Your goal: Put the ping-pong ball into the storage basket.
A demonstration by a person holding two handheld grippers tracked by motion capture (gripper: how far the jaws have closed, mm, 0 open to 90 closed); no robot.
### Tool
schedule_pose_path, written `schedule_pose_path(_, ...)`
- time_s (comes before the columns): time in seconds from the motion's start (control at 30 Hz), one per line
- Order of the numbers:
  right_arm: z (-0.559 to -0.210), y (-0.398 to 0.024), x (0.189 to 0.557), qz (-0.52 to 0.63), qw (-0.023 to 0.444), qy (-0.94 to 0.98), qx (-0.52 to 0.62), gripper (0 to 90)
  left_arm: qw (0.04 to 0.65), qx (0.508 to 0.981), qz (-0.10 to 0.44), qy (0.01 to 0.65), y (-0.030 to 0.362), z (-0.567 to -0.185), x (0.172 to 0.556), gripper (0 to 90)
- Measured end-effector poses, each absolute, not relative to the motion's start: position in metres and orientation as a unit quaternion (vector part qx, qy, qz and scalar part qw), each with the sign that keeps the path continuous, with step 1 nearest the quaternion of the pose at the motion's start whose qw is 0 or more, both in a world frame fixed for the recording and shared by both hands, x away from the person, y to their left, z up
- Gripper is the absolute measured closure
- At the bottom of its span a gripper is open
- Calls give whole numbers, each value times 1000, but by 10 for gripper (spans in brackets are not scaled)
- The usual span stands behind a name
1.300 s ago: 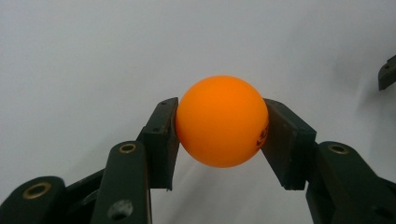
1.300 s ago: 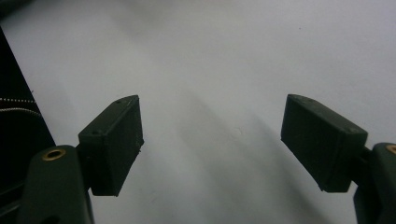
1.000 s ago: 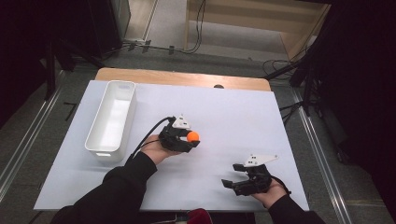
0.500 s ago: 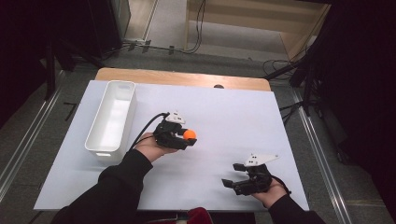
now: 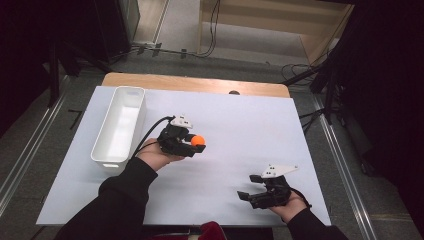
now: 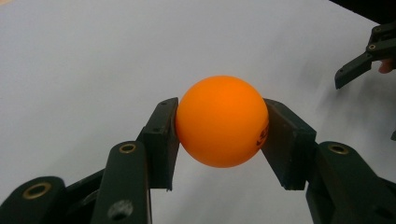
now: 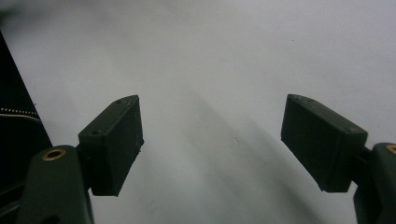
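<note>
Left tongs [image 5: 196, 145] pinching orange ball [image 6: 222, 121] between both pads, held above white sheet [image 5: 235, 125] mid-table; I see white bin [image 5: 120, 125] just to their left. Right tongs [image 5: 252, 187] spread wide, nothing between pads, low over sheet near front right edge.

Since the earliest high view, the left claw [image 5: 199, 145] with the orange ball [image 5: 199, 140] clamped between its jaws has drifted a little toward the upper left of the frame, nearer the white bin [image 5: 120, 127]. Hand and sleeve have followed it, and the black cable [image 5: 150, 131] now loops closer to the bin's long side. The ball's shadow on the tabletop [image 5: 240, 120] has shifted with it.
</note>
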State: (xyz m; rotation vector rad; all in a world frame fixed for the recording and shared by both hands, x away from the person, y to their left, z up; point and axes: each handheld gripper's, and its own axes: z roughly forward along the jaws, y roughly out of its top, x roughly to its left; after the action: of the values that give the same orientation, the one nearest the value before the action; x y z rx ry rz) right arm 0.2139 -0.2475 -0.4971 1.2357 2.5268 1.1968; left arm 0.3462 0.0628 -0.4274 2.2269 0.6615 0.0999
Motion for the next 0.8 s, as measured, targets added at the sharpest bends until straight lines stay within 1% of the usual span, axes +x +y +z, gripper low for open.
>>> schedule_pose_path(0.53, -497, -249, 213, 391, 44, 825, 406, 195, 399, 876, 31, 269, 79, -404, 351, 501)
schedule_pose_path(0.8, -497, -249, 213, 392, 46, 824, 406, 195, 392, 877, 40, 276, 86, -395, 352, 501)
